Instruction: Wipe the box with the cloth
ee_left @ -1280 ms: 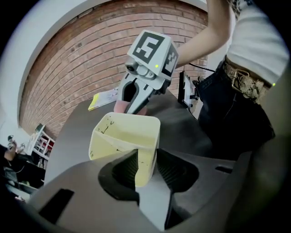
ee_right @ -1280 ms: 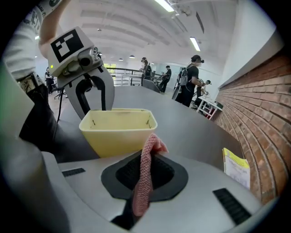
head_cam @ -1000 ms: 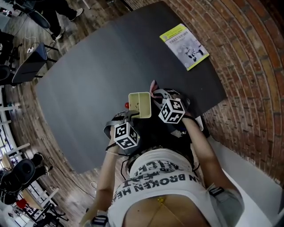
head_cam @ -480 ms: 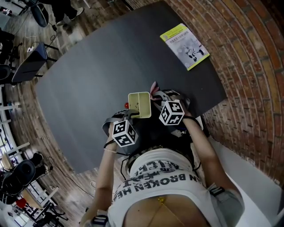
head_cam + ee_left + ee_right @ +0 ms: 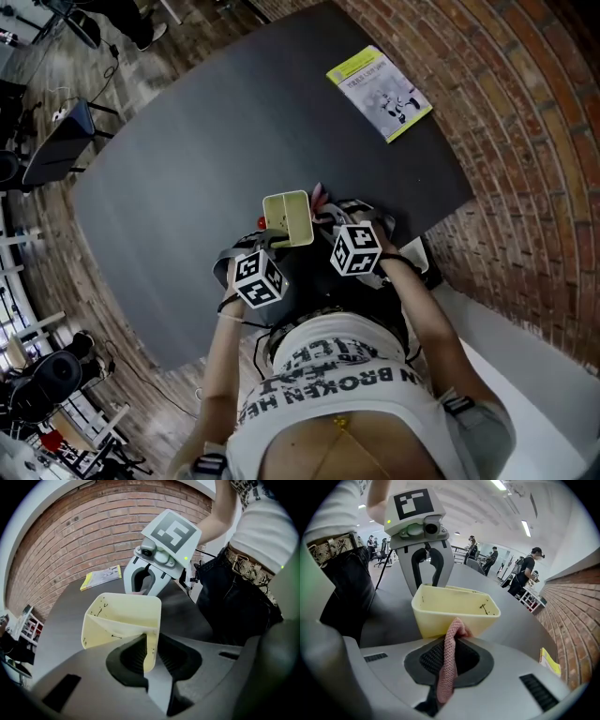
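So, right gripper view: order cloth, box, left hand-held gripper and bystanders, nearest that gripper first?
1. Pink cloth: clamped in its jaws.
2. Yellow box: just ahead.
3. Left hand-held gripper: behind, jaws have just been closing on the box's far wall.
4. Bystanders: far background, right.

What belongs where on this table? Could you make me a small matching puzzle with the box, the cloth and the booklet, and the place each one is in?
Things:
1. box
2. cloth
3. booklet

Places:
A. lying flat near the far corner of the table, by the brick wall
B. pinched between the jaws of the right gripper
C. one wall clamped by the left gripper

Pairs: 1-C, 2-B, 3-A
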The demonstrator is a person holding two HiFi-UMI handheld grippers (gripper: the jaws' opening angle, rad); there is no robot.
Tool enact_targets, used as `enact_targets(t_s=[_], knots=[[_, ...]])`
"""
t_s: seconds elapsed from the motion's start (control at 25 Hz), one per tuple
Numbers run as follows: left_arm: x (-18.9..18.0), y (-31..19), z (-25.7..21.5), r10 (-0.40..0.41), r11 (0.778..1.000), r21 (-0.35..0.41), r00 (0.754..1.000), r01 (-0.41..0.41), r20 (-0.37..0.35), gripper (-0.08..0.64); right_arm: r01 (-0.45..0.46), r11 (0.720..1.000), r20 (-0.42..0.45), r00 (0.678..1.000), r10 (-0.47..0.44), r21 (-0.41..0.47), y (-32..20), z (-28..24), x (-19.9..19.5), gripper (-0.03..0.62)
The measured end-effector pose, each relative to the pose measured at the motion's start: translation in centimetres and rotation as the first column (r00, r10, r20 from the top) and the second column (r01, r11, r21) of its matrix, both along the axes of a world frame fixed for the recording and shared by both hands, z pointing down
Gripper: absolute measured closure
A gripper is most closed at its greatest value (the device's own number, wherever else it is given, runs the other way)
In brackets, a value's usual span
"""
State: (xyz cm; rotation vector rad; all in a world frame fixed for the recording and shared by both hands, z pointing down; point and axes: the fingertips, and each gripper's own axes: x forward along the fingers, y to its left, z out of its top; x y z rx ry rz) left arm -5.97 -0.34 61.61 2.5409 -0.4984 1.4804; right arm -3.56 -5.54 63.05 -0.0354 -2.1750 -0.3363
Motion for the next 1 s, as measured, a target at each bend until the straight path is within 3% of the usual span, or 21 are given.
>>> enact_targets(t_s=[0.64,0.88,1.0], knots=[[0.2,0.1,0.4,-0.133,0.991,-0.029,0.991,0.132,-0.017,0.486,-0.062,0.997,0.002,0.998,0.062,-0.043,4.2,0.0,1.1,0.575],[0.3,0.1,0.5,-0.271,0.961,-0.058,0.962,0.270,-0.017,0.491,-0.060,0.997,-0.005,0.998,0.060,-0.045,4.9,-0.3,1.3,0.574],[0.8,0.0,0.5,-0.364,0.929,-0.089,0.931,0.360,-0.036,0.492,-0.062,0.997,-0.004,0.998,0.062,-0.050,5.1,-0.7,1.5,0.575]])
